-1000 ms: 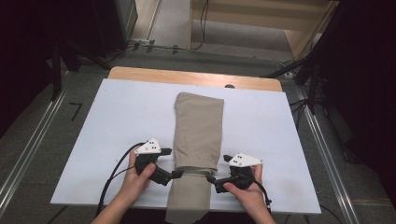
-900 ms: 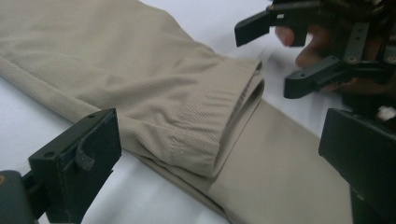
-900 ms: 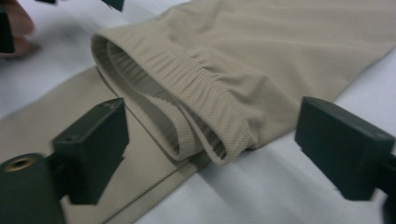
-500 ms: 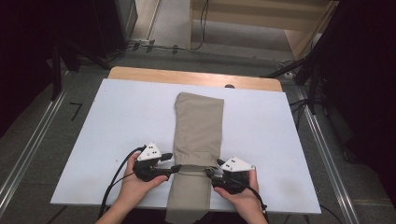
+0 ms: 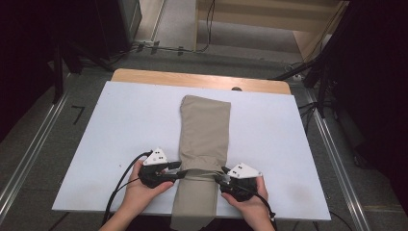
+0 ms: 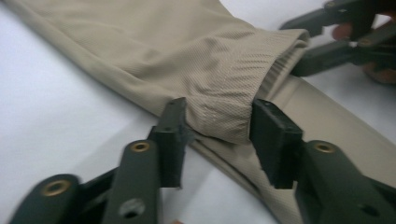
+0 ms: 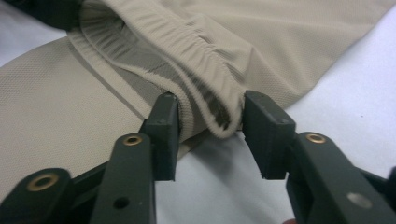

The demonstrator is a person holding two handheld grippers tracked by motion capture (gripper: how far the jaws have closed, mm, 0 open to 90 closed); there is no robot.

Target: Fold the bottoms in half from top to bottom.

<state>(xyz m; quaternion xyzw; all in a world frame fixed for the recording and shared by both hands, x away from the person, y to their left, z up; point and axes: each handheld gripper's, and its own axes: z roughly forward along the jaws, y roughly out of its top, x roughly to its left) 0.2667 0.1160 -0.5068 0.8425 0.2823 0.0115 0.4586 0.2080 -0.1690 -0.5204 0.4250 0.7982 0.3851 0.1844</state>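
A folded khaki garment [image 5: 204, 130] lies lengthwise on the white board [image 5: 120, 125], its near end hanging over the front edge. An elastic band [image 7: 187, 46] crosses it near the front. My left gripper [image 5: 185, 172] comes in from the left edge of that band. Its jaws have just been closing, and its pads [image 6: 217, 135] pinch the ribbed fold [image 6: 224, 112]. My right gripper [image 5: 219, 175] meets the band from the right. Its jaws have also just been closing, and they squeeze the gathered edge [image 7: 210, 126]. The right gripper [image 6: 327, 42] also appears far off in the left gripper view.
The board rests on a wooden table [image 5: 192, 79] whose far edge shows beyond it. Metal rails [image 5: 332, 159] run along both sides on the floor. Black cables [image 5: 120, 183] trail from the grippers toward the front edge. White board lies open left and right of the garment.
Both pairs of jaws have narrowed onto the ends of the elastic band. The hands have barely shifted, and the band now stands slightly raised between the grippers.
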